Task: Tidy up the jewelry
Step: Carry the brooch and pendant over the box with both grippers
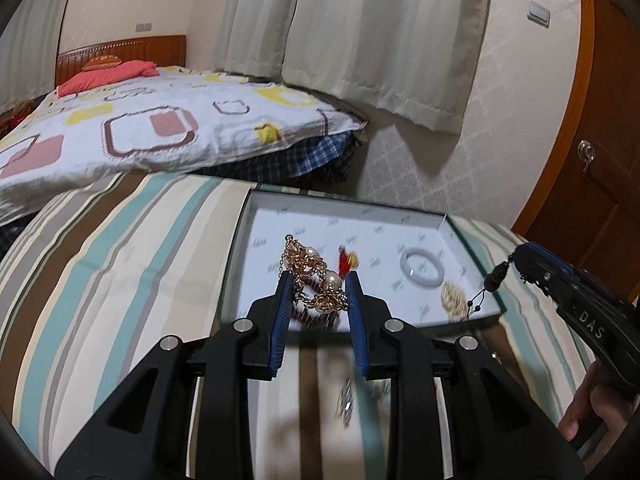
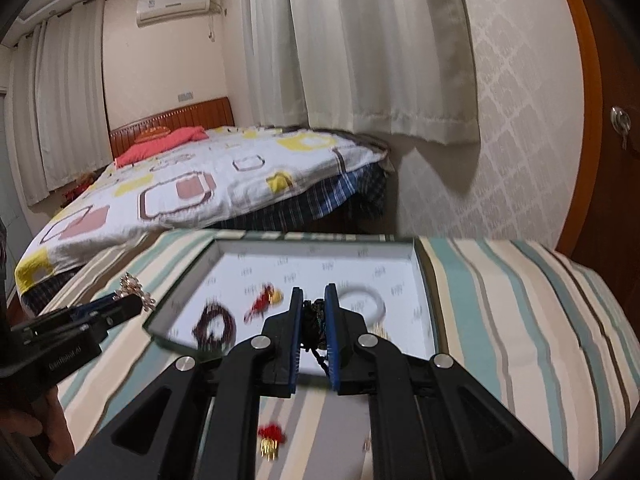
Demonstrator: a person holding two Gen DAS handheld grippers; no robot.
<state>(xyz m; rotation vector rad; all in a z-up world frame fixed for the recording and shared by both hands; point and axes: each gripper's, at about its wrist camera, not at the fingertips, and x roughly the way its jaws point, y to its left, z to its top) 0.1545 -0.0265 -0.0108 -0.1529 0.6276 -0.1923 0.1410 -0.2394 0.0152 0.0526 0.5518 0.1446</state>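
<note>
Both claws are clamped: left claw (image 1: pixel 318 280) on a gold pearl necklace (image 1: pixel 316 280), right claw (image 2: pixel 314 294) on a dark beaded cord (image 2: pixel 314 320).

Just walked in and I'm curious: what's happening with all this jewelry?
A person is sorting jewelry into a white-lined tray on a striped cloth. The left tongs grip a gold-and-pearl chain; the right tongs pinch a dark beaded cord. The tray already holds a white bangle, a red charm and dark red beads. A red-and-gold piece lies outside it.
</note>
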